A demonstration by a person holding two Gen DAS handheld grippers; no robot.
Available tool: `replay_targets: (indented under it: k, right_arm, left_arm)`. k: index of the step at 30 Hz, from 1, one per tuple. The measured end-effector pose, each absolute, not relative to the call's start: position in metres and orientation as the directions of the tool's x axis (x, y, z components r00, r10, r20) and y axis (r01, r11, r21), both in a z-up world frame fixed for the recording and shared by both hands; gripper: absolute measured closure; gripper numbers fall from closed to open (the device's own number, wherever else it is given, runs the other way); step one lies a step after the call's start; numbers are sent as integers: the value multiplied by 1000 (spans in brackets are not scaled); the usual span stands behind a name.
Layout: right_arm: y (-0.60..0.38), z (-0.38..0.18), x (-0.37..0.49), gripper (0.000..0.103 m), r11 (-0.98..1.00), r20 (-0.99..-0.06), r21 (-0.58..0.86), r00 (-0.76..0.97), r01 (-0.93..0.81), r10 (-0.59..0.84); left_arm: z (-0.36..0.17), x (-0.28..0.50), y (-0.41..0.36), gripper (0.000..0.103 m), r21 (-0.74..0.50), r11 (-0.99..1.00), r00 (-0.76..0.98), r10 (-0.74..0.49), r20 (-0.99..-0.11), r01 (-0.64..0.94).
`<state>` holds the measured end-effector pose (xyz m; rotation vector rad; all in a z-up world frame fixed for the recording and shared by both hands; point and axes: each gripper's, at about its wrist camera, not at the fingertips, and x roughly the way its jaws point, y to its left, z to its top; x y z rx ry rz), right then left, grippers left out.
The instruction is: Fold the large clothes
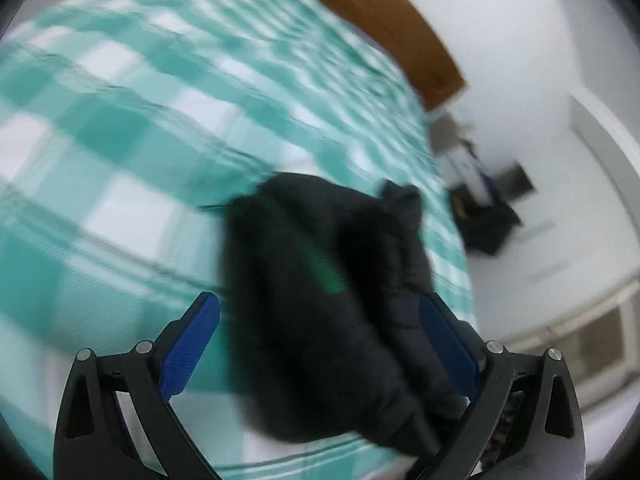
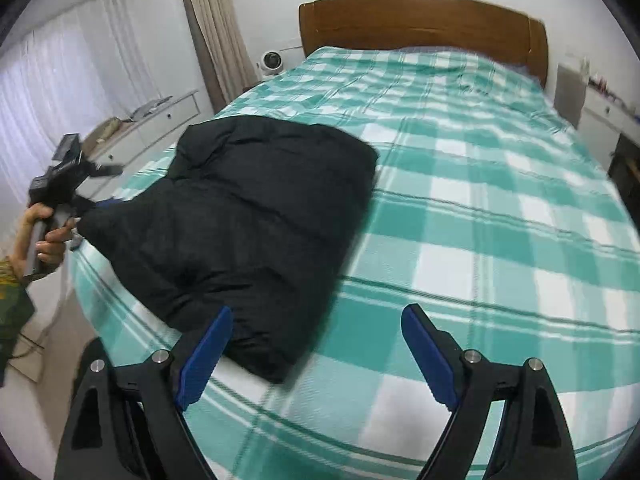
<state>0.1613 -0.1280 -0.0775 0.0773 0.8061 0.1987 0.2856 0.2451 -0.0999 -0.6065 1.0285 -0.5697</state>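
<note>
Both jaws wide, empty | left gripper | right gripper | jacket released

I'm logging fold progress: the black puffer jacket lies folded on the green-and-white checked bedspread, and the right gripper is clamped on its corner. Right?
Not quite. The right wrist view shows the right gripper open, clamping nothing. The black puffer jacket does lie folded on the green-and-white checked bedspread.

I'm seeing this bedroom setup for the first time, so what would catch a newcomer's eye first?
The black puffer jacket, folded into a bulky bundle, lies near the foot corner of the bed, dark against the teal-and-white checked bedspread. Behind it stands a brown wooden headboard. The right gripper hangs open just beside the bundle, and the left gripper is open too, jaws either side of it.
</note>
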Motion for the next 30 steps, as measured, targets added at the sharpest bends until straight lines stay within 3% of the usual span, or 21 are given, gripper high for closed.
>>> replay_targets:
  k: [3,6,8,15,20,21,23,25,27,30]
  right_arm:
    - [-113,-73,164,15,972,-695,142,680,-186,232]
    - [-107,-66,168,15,969,-681,144,690,-201,245]
    - [-109,-64,176,15,964,-674,169,689,-207,267]
    - [-146,-78,222,15,929,-681,341,644,-141,348]
    - [-159,-90,235,15,895,-665,429,629,-119,402]
    - [-159,-92,236,15,895,-667,430,625,-119,404]
    - [-157,-96,239,15,903,-682,412,617,-121,393]
    - [-155,-101,243,15,912,-696,390,608,-125,381]
    - [-154,-103,247,15,918,-706,376,602,-126,372]
    - [-155,-106,255,15,920,-715,371,592,-130,372]
  left_arm:
    - [-120,315,213,3,-718,670,293,-737,-609,189]
    - [-146,331,195,3,-671,724,249,-687,-683,159]
    - [-163,336,194,1,-679,721,229,-690,-687,136]
    - [-173,333,205,2,-751,650,245,-752,-613,115]
    - [-160,332,213,2,-850,497,241,-859,-452,174]
    - [-158,334,210,2,-834,517,231,-850,-473,194]
    - [-158,337,185,2,-718,650,202,-760,-617,249]
    - [-162,338,161,0,-632,719,173,-689,-704,290]
    - [-163,338,151,0,-579,757,166,-640,-750,304]
    - [-172,345,160,0,-591,764,146,-636,-758,257]
